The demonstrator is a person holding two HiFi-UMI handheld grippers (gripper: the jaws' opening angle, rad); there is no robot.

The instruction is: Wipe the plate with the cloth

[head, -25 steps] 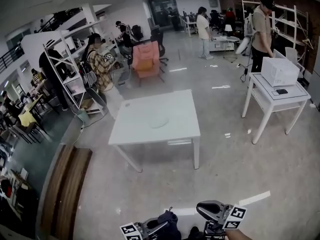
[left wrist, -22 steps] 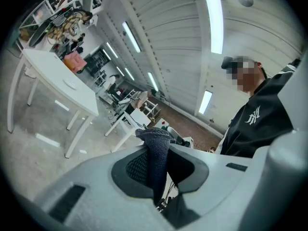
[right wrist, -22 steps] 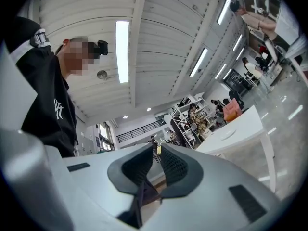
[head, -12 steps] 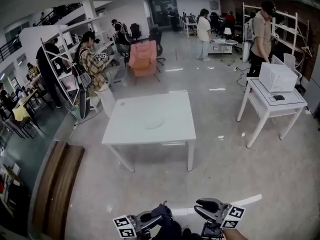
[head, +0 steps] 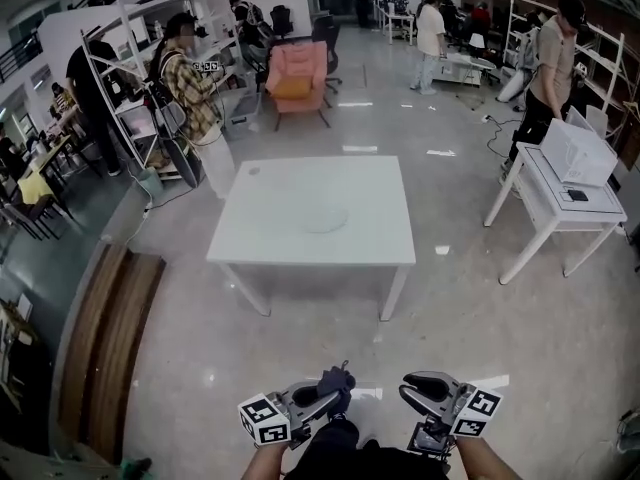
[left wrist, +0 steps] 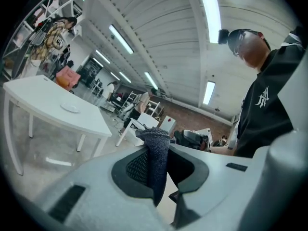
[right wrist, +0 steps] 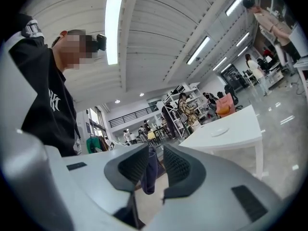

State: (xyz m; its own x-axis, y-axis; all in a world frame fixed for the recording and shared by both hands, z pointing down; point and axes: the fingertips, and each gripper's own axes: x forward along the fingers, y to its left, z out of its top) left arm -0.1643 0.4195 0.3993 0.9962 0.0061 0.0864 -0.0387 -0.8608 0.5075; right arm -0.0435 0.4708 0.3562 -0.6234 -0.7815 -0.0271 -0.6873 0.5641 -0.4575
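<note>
Pinching cloth (left wrist: 155, 160): left hand-held gripper (head: 324, 399) | right hand-held gripper (right wrist: 155, 163) spread | plate (head: 325, 218) on table (head: 265, 246)

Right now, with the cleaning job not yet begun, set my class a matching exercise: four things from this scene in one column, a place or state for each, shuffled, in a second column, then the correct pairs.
Things:
1. cloth
2. plate
3. right gripper
4. pink chair

Places or states:
A. jaws apart, gripping nothing
B. on the floor beyond the white table
C. clamped in the left gripper
D. lying on the white table

Pairs: 1-C; 2-D; 3-A; 4-B
</note>
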